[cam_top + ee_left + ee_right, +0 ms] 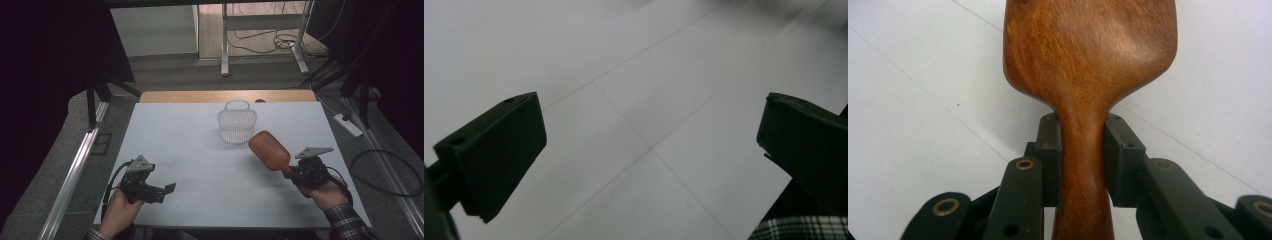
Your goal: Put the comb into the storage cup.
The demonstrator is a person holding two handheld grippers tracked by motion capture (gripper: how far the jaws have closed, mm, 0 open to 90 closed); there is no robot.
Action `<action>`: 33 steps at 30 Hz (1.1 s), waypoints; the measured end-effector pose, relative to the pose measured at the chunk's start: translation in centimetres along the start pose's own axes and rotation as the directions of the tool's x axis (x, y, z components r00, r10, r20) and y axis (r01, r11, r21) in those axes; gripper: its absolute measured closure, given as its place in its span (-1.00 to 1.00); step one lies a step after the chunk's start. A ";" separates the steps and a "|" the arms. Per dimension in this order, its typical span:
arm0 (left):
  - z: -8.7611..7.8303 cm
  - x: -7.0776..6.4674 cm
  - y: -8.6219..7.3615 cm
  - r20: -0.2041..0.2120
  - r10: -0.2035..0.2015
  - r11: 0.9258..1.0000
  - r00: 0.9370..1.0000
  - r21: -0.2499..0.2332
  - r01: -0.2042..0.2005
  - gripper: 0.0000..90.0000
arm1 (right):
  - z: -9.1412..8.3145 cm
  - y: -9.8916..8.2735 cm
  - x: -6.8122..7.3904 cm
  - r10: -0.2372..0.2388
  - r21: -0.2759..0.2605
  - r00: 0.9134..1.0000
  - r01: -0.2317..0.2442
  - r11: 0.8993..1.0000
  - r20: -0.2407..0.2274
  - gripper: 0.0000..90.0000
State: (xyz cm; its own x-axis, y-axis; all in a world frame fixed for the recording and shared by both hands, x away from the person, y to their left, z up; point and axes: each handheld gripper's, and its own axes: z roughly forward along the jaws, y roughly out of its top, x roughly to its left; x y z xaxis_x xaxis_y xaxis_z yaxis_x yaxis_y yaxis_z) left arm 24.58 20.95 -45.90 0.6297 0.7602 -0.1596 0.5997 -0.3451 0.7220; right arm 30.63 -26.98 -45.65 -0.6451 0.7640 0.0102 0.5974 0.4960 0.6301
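A wooden hairbrush (268,149) is held by its handle in my right gripper (295,172), its head raised up and to the left above the white table (190,150). In the right gripper view the two black pads (1120,150) clamp the brush's neck (1083,145) from both sides, wood back facing the camera. A small white mesh basket (237,122) stands upright just beyond the brush head. My left gripper (167,190) hovers at the front left, jaws wide apart in the left gripper view (649,145) with bare table between them.
A wooden strip (200,96) runs along the table's far edge. Beyond it stand a desk frame (262,22) and floor cables (280,42). A power strip (348,125) lies on the floor to the right. A plaid sleeve (799,229) shows in the left gripper view.
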 end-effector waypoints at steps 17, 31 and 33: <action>3.0 -0.7 4.0 0.063 -0.007 0.999 0.998 -0.031 0.009 -1.00 | -0.8 0.6 0.9 -0.025 -0.081 0.999 0.022 0.997 -0.026 0.60; 5.2 -1.9 7.5 0.168 0.046 0.997 0.985 -0.062 -0.036 -0.99 | -1.1 1.2 2.2 -0.051 -0.136 0.997 0.041 0.990 -0.065 0.60; 5.6 -2.1 7.8 0.181 0.056 0.997 0.982 -0.064 -0.045 -0.99 | -1.1 1.3 2.3 -0.054 -0.139 0.996 0.044 0.989 -0.067 0.60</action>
State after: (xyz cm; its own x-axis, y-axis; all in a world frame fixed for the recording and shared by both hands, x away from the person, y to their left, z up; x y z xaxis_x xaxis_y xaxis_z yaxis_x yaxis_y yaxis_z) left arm 30.69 13.64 -43.71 0.7415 0.6274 -0.2379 0.5376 -0.3432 0.7702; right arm 29.38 -25.03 -44.01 -0.7069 0.7068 0.0288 0.4964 0.4667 0.7320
